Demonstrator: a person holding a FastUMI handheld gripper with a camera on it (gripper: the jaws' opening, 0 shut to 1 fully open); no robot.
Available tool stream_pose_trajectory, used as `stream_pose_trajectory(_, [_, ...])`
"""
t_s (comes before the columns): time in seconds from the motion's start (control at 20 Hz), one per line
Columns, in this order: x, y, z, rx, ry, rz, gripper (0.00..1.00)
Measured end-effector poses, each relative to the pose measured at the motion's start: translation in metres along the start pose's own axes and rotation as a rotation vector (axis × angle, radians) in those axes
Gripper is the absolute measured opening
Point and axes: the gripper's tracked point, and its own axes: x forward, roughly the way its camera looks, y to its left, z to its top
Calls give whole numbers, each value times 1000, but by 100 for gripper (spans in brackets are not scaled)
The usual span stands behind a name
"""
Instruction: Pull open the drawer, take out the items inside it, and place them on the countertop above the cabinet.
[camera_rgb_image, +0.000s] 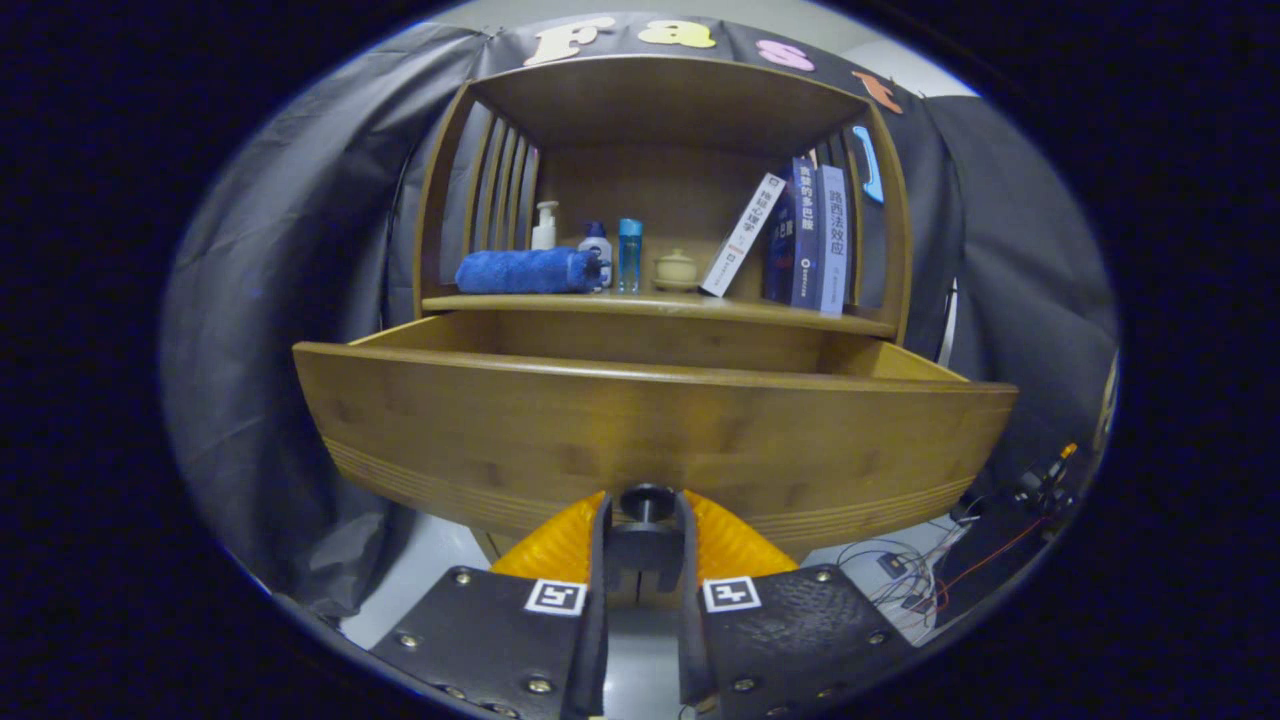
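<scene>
The wooden drawer (640, 430) stands pulled out toward me from the bamboo cabinet, its front panel wide across the view. A small dark round knob (647, 500) sits low on that panel, and my gripper (646, 515) is shut on the knob, one finger on each side of it. The drawer's inside is hidden behind the front panel; I see only its far inner wall (650, 340) and side rims. Right above the drawer runs the countertop shelf (660, 303).
On the shelf lie a rolled blue towel (525, 271), a pump bottle (545, 226), two small bottles (629, 255), a little lidded jar (676, 270) and several books (805, 240) leaning at the right. Cables (900, 570) trail on the floor at the lower right.
</scene>
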Motion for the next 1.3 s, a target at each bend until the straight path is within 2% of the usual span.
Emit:
stream_pose_trajectory(0.35, [-52,4,-21,-16,9,5,28])
stream_pose_trajectory(0.55, [-56,3,-28,-1,67,-17,28])
stream_pose_trajectory(0.8, [-85,7,1,-33,18,-23,54])
stream_pose_trajectory(1.0, [-107,4,39,-20,-50,-40,94])
stream_pose_trajectory(1.3, [-90,2,100,19,-44,-51,97])
